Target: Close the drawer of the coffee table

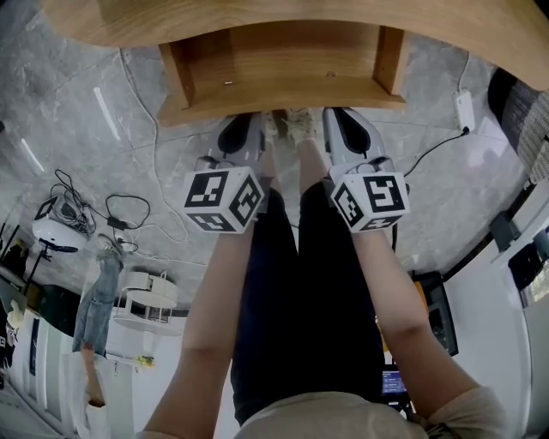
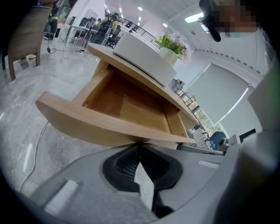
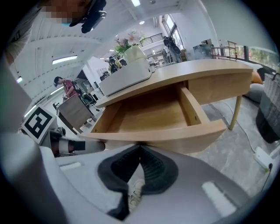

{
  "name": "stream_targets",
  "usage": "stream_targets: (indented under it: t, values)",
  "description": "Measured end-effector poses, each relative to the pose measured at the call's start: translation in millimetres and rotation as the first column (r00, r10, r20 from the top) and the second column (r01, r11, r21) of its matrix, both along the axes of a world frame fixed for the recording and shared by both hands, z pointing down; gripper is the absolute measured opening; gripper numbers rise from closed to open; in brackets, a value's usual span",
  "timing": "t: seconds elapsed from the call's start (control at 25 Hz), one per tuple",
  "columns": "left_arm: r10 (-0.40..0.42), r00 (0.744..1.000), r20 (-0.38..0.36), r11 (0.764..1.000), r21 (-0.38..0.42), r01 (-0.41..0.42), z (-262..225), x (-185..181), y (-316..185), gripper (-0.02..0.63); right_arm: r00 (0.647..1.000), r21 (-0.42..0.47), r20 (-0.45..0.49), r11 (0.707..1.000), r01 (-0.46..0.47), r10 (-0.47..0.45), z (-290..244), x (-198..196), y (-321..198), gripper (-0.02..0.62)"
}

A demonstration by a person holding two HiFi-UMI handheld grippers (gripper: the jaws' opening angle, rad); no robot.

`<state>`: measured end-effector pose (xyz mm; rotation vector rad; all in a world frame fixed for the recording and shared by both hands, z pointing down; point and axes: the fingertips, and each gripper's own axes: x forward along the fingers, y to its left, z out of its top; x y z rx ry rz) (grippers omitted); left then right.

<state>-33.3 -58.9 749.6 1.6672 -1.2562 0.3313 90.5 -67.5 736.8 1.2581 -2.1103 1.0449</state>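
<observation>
The wooden coffee table point(image 1: 86, 21) runs along the top of the head view. Its drawer point(image 1: 283, 64) is pulled out toward me and is empty. My left gripper point(image 1: 243, 122) and right gripper point(image 1: 345, 118) sit side by side at the drawer's front panel point(image 1: 283, 105), both shut with nothing between the jaws. In the left gripper view the closed tips of the left gripper point(image 2: 139, 144) press right up against the underside edge of the curved drawer front point(image 2: 87, 124). The right gripper point(image 3: 139, 146) likewise meets the drawer front point(image 3: 175, 133).
A white box point(image 3: 124, 76) and a potted plant point(image 2: 170, 43) stand on the tabletop. Cables point(image 1: 129, 206) and a power strip point(image 1: 464, 110) lie on the marble floor. A table leg point(image 3: 236, 109) and a dark basket point(image 3: 267, 109) are to the right. My legs and shoes point(image 1: 292, 124) are below the drawer.
</observation>
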Motion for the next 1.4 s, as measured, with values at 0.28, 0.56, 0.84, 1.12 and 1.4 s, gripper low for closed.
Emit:
stream_targets:
  t: [0.28, 0.56, 0.84, 1.12, 1.4]
  values:
    - [-0.008, 1.000, 0.009, 1.000, 0.006, 0.008, -7, 0, -1, 0.002, 1.000, 0.005, 0.006, 1.000, -0.020, 0.020, -7, 0, -2, 0.003]
    - [-0.024, 1.000, 0.016, 1.000, 0.008, 0.024, -17, -2, -5, 0.002, 1.000, 0.012, -0.015, 1.000, -0.026, 0.026, -17, -2, -6, 0.003]
    - [-0.009, 1.000, 0.007, 1.000, -0.015, 0.009, -20, 1, -11, 0.002, 0.999, 0.013, -0.019, 0.999, -0.033, 0.033, -18, 1, -13, 0.003]
    - [-0.009, 1.000, -0.001, 1.000, 0.027, 0.009, -24, 3, -36, 0.002, 0.999, 0.047, -0.016, 0.998, -0.034, 0.035, -18, 3, -42, 0.003]
    - [0.004, 1.000, 0.007, 0.999, 0.054, -0.004, -25, 0, -55, 0.002, 0.999, 0.074, -0.013, 0.997, -0.032, 0.033, -18, 0, -62, 0.003]
